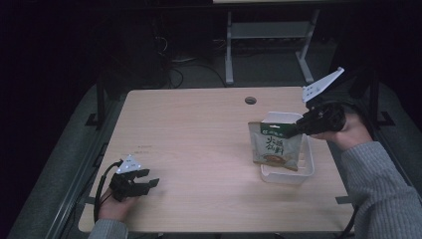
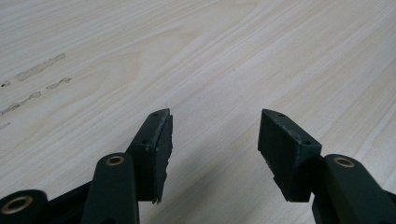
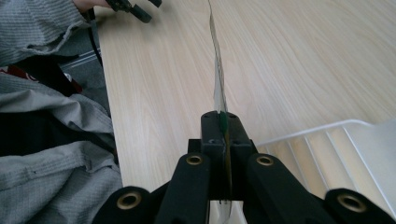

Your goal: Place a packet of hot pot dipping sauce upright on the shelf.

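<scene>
Pouch (image 1: 276,145) hangs upright over the white tray (image 1: 308,169) at the tabletop's (image 1: 199,139) right side, pinched at its top edge by the right gripper (image 1: 298,126) with jaws clenched on it, lift done, set-down left, while the left gripper (image 1: 144,180) rests near-left, jaws apart, empty.

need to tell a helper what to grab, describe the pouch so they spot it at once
Start at the wooden table and go to its right side, where a clear plastic tray sits. The green-and-white food pouch hangs upright over it, pinched at its top edge by the right gripper; nothing else there bears print.
</scene>
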The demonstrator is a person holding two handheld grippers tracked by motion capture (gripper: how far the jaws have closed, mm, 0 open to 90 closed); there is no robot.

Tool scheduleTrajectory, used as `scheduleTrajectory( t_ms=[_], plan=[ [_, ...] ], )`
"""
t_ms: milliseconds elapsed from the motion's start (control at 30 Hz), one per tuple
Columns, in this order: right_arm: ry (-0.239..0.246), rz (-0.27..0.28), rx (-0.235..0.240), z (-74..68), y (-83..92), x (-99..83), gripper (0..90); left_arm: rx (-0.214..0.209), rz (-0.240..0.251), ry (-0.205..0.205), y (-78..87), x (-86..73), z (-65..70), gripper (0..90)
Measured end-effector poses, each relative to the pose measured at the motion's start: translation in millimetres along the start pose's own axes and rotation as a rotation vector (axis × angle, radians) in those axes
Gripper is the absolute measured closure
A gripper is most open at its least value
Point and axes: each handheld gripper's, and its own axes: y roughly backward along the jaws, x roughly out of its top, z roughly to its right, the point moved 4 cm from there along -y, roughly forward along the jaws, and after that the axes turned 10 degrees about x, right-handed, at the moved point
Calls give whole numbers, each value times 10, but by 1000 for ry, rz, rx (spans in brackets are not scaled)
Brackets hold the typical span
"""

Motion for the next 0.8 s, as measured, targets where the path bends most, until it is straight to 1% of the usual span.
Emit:
scheduleTrajectory(
  t_ms=[33,167,233,400,567,800],
  plan=[
    [-4,2,-3,0,34,-38,892,0,1,2,1,0,-2,437],
    [-3,4,-8,-15,92,-100,892,0,1,1,-2,1,-2,436],
    [-10,4,-10,-28,120,-129,892,-2,0,1,-12,3,-3,435],
    [-5,2,-19,-53,199,-185,892,-3,0,0,-18,12,1,435],
    [-14,6,-22,-55,228,-228,892,-3,1,4,-17,10,-2,434],
    [-4,6,-21,-51,239,-238,890,-6,1,10,-21,9,-4,434]
  ],
)
